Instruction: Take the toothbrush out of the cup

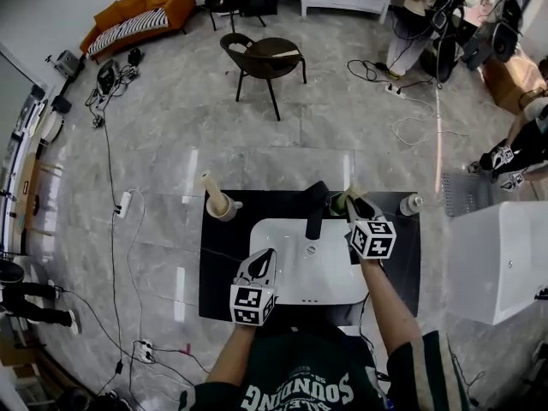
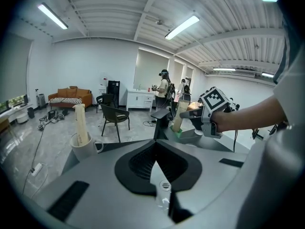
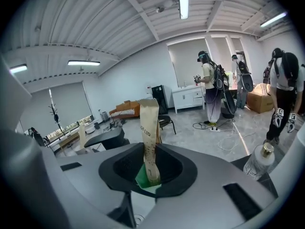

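From the head view, your right gripper [image 1: 354, 205] is at the cup [image 1: 341, 202] and your left gripper [image 1: 262, 262] is over the sink [image 1: 301, 268]. In the left gripper view, the jaws are together and empty. In the right gripper view, the jaws pinch the toothbrush [image 3: 148, 137], which stands in the cup. The grasp looks made; next, lift straight up.
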`<state>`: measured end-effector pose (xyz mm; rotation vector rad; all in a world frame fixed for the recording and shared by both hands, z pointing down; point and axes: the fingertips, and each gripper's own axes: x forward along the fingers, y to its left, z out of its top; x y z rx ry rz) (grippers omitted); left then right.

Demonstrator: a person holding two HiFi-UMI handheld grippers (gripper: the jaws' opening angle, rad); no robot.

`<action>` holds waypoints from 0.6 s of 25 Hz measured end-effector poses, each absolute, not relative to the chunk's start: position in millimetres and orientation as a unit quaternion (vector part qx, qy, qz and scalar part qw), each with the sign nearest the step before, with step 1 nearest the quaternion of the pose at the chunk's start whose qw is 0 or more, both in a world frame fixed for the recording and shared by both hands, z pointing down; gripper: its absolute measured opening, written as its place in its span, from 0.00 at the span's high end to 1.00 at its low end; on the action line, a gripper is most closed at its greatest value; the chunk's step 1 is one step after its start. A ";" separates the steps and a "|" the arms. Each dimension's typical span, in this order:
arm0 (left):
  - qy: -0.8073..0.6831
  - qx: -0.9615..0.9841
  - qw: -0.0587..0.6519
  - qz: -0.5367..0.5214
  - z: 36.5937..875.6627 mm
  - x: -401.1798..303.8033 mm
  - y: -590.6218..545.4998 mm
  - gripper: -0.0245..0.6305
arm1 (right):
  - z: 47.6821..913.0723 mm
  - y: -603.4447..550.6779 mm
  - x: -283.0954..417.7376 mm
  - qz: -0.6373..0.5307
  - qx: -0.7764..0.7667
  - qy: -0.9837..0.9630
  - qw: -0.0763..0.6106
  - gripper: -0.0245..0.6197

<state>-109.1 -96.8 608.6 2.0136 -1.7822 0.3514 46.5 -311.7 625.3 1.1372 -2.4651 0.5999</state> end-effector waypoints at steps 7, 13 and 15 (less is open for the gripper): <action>-0.641 0.731 0.200 0.121 597.7 -102.8 -100.5 0.95 | 588.4 -306.7 43.1 0.185 0.387 -0.890 0.157 0.82; -0.639 0.735 0.193 0.119 589.2 -94.5 -98.9 0.95 | 548.4 -299.4 44.9 0.159 0.377 -0.903 0.129 0.82; -0.637 0.737 0.192 0.120 589.3 -91.0 -98.0 0.95 | 537.9 -296.9 46.7 0.152 0.375 -0.907 0.121 0.83</action>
